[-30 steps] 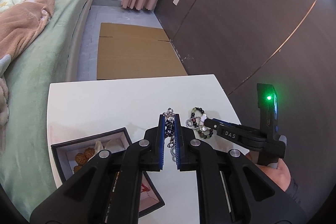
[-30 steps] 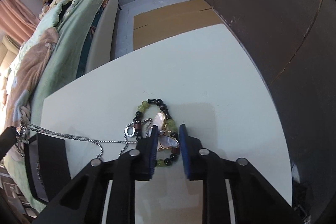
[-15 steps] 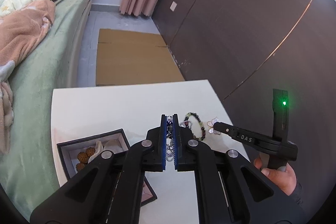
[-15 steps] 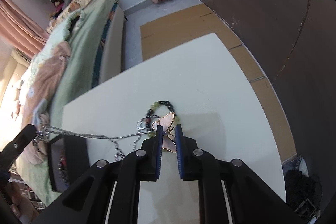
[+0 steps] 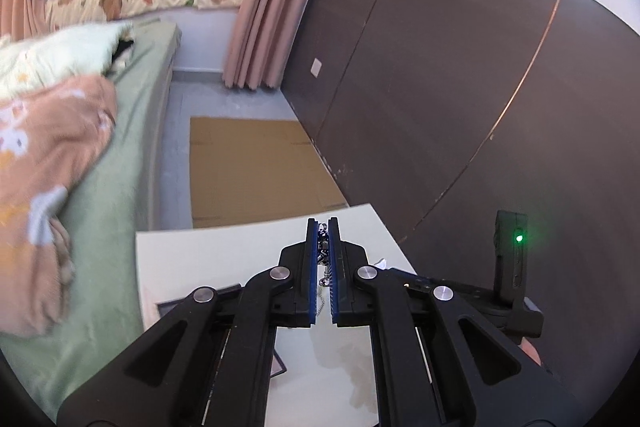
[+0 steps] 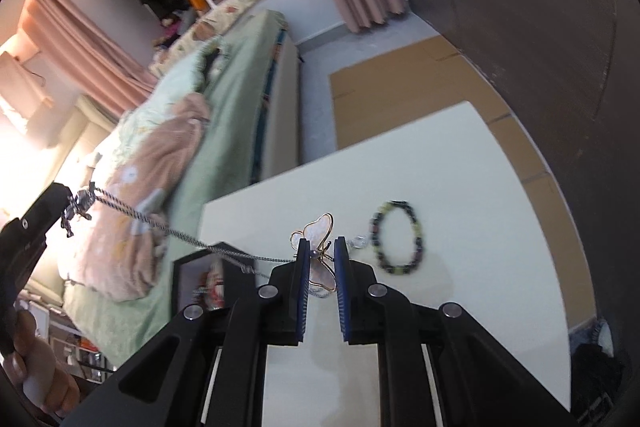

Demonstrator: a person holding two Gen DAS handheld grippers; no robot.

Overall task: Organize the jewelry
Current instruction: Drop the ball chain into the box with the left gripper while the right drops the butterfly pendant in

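The silver chain [image 6: 176, 233] hung taut in the air between the two tongs, its long axis running from the left tongs [image 5: 323, 259], clamped on its clasp end, to the right tongs [image 6: 320, 263], clamped on its butterfly pendant [image 6: 318, 247]. The open jewelry box [image 6: 200, 267] sat below, nearer the left hand. One chain, one beaded bracelet [image 6: 398, 237] on the surface [image 6: 460, 167], one box.
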